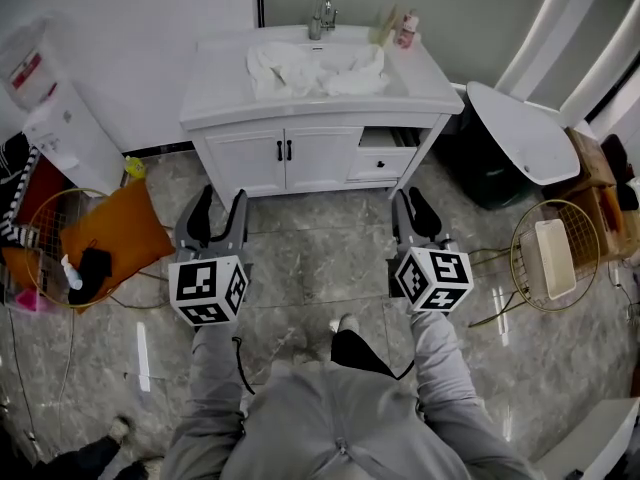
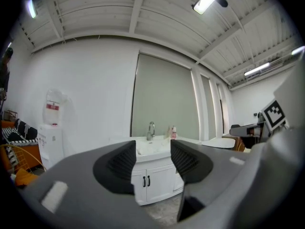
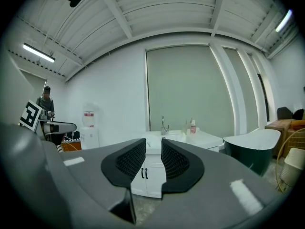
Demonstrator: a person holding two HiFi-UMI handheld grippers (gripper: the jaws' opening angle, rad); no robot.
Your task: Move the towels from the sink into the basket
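White towels [image 1: 315,68] lie crumpled in the sink of a white vanity [image 1: 290,153] at the far side of the floor. I stand back from it with both grippers held level, pointing at the cabinet. My left gripper [image 1: 220,206] is open, and the vanity [image 2: 152,180] shows through its wide, empty gap [image 2: 153,151]. My right gripper [image 1: 411,204] has its jaws only narrowly apart with nothing between them [image 3: 153,151]. A round wire basket [image 1: 590,230] holding a white block stands on the floor at the right. Another wire basket [image 1: 50,203] with an orange cushion stands at the left.
A faucet [image 1: 322,13] and bottles [image 1: 405,28] stand at the back of the sink. The vanity's right drawer [image 1: 385,158] is pulled out. A water dispenser [image 1: 60,118] stands at the left and a dark tub with a white rim [image 1: 520,133] at the right. The floor is grey marble.
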